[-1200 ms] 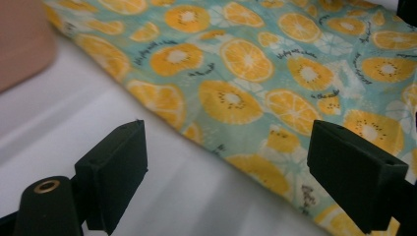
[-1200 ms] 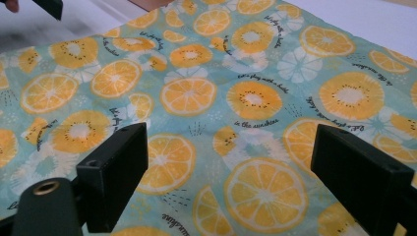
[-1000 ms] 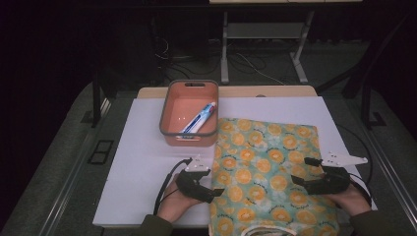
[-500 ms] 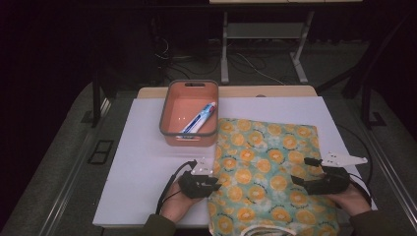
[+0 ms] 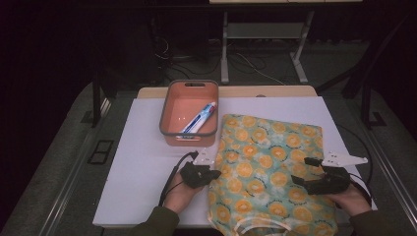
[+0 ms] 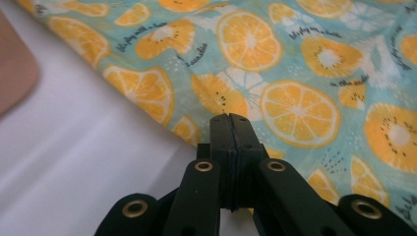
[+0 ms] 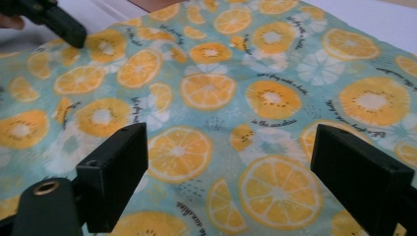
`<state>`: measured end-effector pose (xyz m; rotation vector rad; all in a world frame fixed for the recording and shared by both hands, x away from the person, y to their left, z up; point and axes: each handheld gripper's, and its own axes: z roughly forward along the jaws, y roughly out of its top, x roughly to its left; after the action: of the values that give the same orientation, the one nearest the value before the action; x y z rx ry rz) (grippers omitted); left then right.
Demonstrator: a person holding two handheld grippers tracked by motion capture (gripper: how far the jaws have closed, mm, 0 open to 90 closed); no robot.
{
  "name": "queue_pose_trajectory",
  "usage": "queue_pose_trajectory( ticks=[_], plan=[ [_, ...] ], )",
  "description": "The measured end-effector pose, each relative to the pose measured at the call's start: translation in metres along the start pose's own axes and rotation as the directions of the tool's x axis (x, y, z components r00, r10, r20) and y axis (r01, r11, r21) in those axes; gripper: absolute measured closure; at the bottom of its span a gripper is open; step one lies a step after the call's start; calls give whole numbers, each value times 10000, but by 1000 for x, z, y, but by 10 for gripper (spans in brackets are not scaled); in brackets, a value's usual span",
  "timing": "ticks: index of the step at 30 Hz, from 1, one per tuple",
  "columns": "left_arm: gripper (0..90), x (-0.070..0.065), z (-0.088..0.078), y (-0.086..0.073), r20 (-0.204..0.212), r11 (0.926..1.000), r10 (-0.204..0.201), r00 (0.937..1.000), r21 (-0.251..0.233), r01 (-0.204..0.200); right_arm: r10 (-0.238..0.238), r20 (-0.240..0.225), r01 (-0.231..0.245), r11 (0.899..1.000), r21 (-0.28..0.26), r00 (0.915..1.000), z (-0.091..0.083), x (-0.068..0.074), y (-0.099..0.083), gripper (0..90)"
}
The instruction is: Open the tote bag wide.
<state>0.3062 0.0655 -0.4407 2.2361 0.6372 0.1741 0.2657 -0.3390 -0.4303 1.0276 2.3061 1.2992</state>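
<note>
Black left gripper [image 5: 212,174], right gripper [image 5: 301,171]: brass-ringed screws, grey three-cornered top plates, black trailing cables; olive sleeves [image 5: 153,223].

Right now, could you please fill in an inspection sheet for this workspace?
Surface: white sheet over the table, bare on the left.
Job's things: orange-print fabric bag lying flat, handles toward the person.
Clutter: orange bin holding a toothpaste tube.
Grippers: left gripper has just been closing, jaws together at the bag's left edge, whether cloth is pinched is unclear; right gripper open over the bag.
Cables: black cable trailing from the left gripper.
Surroundings: dark floor, metal stand legs behind.
</note>
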Motion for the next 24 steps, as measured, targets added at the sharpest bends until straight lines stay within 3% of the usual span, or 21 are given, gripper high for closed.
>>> queue_pose_trajectory(
  ticks=[10,14,15,16,20,24],
  plan=[
    [896,35,27,24,-510,9993,-295,9983,-261,282,40,-17,-40,10000,-8,10000,0,0,0,139],
    [887,40,31,27,-584,9963,-638,9963,-606,602,54,-9,-54,10000,-13,10000,-1,0,-1,139],
    [852,40,31,27,-699,9961,-686,9952,-600,644,54,-14,-54,10000,-17,10000,-1,-1,-1,139],
    [752,39,29,27,-892,9961,-725,9934,-572,675,75,-21,-75,10000,-21,10000,-1,-1,-1,139],
    [548,36,13,26,-824,9916,-1072,9908,-810,1006,61,-5,-61,10000,-42,10000,-2,-1,-1,139],
    [417,22,-5,22,-712,9919,-1085,9915,-737,1033,37,18,-37,10000,-10,10000,-2,-1,-1,139]
  ],
)
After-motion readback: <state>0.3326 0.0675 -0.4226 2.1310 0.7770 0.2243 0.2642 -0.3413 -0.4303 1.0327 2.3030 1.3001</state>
